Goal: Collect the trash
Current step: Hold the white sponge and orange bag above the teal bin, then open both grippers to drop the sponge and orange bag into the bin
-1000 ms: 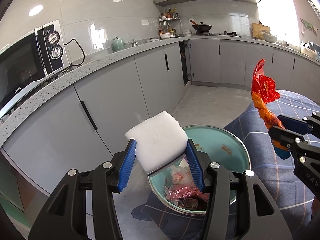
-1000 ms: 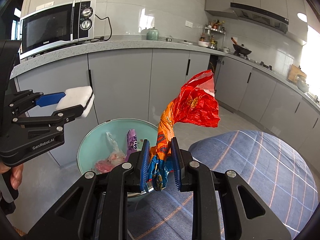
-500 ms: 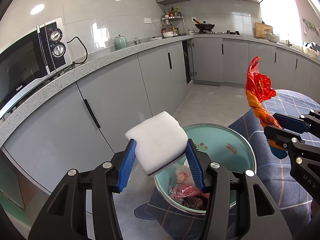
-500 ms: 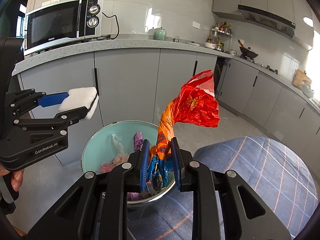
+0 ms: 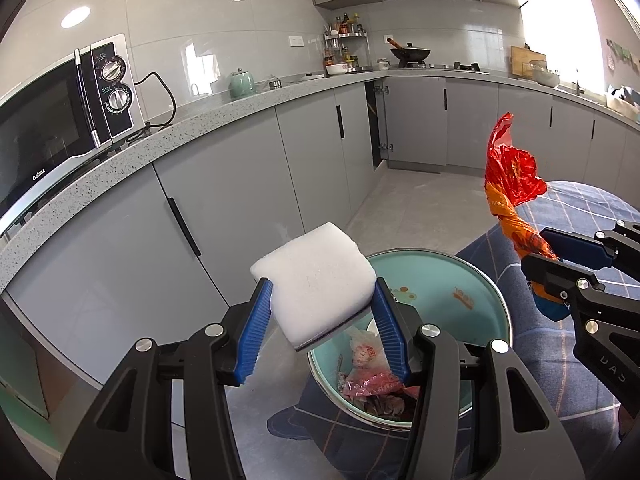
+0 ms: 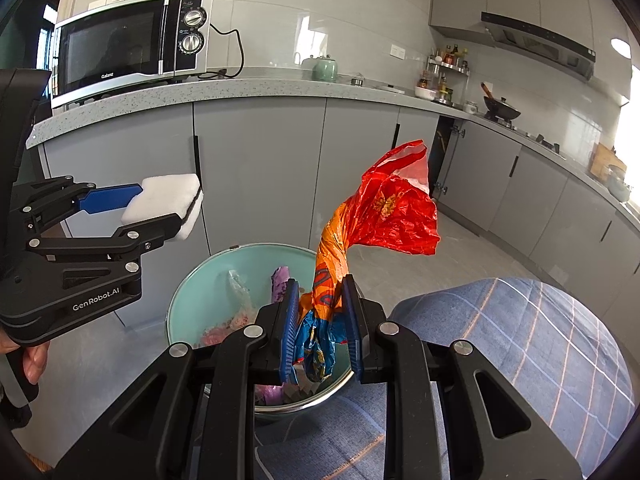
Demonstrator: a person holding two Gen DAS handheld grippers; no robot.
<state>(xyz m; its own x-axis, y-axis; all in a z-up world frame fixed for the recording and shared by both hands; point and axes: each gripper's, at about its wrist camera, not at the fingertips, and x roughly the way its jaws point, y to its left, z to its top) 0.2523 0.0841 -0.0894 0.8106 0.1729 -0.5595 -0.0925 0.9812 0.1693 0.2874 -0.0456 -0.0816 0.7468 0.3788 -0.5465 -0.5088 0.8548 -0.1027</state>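
Observation:
My left gripper [image 5: 322, 304] is shut on a white sponge block [image 5: 316, 276] with a dark underside, held above the near left rim of a teal trash bin [image 5: 440, 280]. The bin holds pink and clear wrappers [image 5: 372, 380]. My right gripper [image 6: 320, 308] is shut on a twisted red, orange and blue snack bag [image 6: 384, 208], which stands up over the bin [image 6: 200, 280]. In the right wrist view the left gripper [image 6: 160, 212] with the sponge [image 6: 168, 196] sits at the left. The right gripper [image 5: 552, 252] with the bag [image 5: 512, 176] shows at the right of the left wrist view.
Grey cabinets [image 5: 240, 184] under a speckled counter [image 5: 200, 120] run behind the bin, with a microwave [image 6: 132, 44] on top. A blue checked cloth [image 6: 520, 340] covers the surface to the right of the bin. A hand [image 6: 34, 360] holds the left gripper's handle.
Both views have drifted slightly; the bin sits a little further right in the left wrist view and lower in the right wrist view. Both grips are unchanged.

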